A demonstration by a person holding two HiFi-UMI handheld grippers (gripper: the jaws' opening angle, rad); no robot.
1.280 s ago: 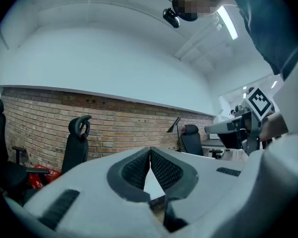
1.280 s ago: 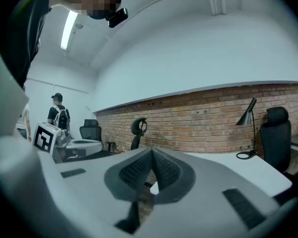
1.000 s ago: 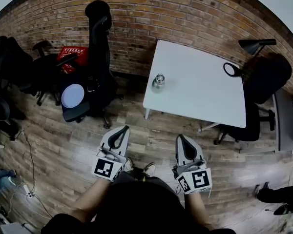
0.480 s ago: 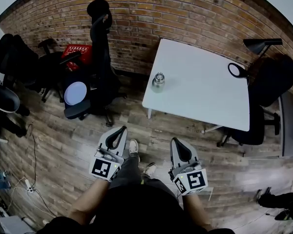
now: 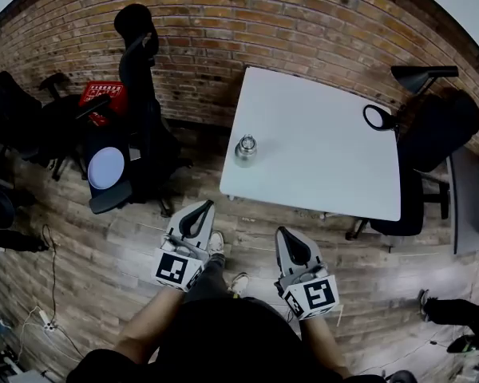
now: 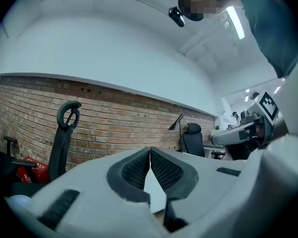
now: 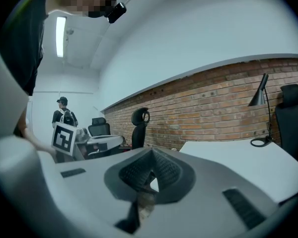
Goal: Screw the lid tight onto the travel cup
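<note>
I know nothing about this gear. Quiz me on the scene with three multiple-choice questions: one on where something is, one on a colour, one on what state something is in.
1. Where does the travel cup stand?
A. On the floor
B. On the white table, by its left edge
C. On a chair seat

2. What colour is the crate by the brick wall?
A. Green
B. Yellow
C. Red

3. How do the jaws of the left gripper and right gripper stand?
A. Both closed with nothing between them
B. Both wide apart
C. Left closed on the cup, right apart

Answers:
1 B: the head view shows the metal cup upright on the tabletop near that edge.
2 C: the crate is plainly red among the black chairs.
3 A: each gripper view shows the ribbed pads meeting at the tips, with nothing held.
</note>
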